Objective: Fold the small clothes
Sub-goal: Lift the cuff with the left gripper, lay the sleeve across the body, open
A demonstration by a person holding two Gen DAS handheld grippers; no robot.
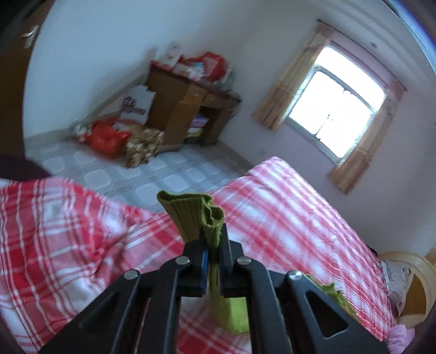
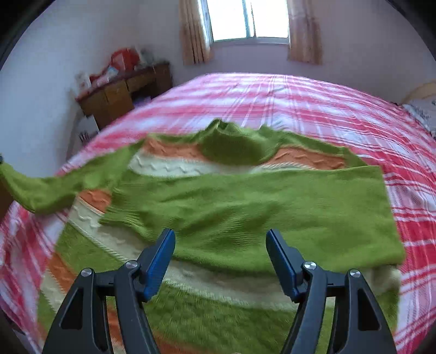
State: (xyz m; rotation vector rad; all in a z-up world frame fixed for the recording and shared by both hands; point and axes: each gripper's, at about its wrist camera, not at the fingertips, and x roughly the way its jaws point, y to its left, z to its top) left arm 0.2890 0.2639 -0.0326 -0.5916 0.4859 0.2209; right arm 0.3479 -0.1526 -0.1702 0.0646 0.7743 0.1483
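Right now the left gripper (image 1: 214,245) has its fingers (image 1: 225,245) clenched on the ribbed cuff (image 1: 190,215) of a green sweater (image 2: 245,207), and the cuff bunches up above the fingertips while more green knit hangs below the jaws. In the right wrist view that sleeve (image 2: 46,188) stretches off toward the left edge of the bed (image 2: 299,109), lifted clear of the red-and-white checked bedspread (image 1: 68,231).

The sweater itself lies spread across the near half of the bed — collar toward the far side, orange and cream cable bands across the chest and again low on the body. Its other sleeve is folded flat across the front, reaching to the garment's right side.

The right gripper (image 2: 220,261) hovers just above the sweater's middle with its blue-padded fingers (image 2: 160,261) released and wide apart — nothing between them.

Beyond the bed stand a wooden cabinet (image 1: 188,109) by the wall and a curtained window (image 2: 248,19).
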